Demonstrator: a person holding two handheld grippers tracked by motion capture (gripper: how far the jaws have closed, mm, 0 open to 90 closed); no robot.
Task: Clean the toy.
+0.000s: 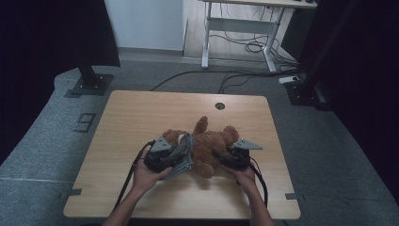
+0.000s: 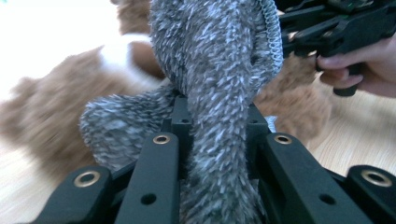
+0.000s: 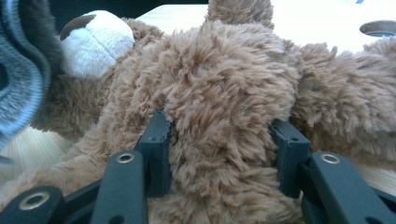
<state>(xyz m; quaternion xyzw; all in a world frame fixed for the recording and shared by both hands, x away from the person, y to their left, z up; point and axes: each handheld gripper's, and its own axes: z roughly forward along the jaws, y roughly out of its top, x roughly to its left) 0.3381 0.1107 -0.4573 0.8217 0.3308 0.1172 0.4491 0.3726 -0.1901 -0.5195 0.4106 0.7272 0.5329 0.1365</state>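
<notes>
A brown teddy bear (image 1: 210,143) lies on its back in the middle of the wooden table (image 1: 122,117), head to the left. My left gripper (image 1: 179,151) is shut on a fuzzy grey knitted garment (image 2: 219,93), which hangs up from between its jaws and drapes over the bear's head side. In the left gripper view the grey garment rises between the black jaws with the teddy bear (image 2: 56,116) blurred behind. My right gripper (image 3: 219,140) is shut on a plush limb of the teddy bear (image 3: 224,84), its jaws pressing into the fur on both sides. The bear's white muzzle (image 3: 95,42) shows at upper left.
The table has a round cable hole (image 1: 219,106) near its far edge. Beyond it stand a black stand base (image 1: 89,84), a white desk frame (image 1: 235,28) and cables on the grey floor. My other hand with its gripper (image 2: 341,32) appears at upper right of the left gripper view.
</notes>
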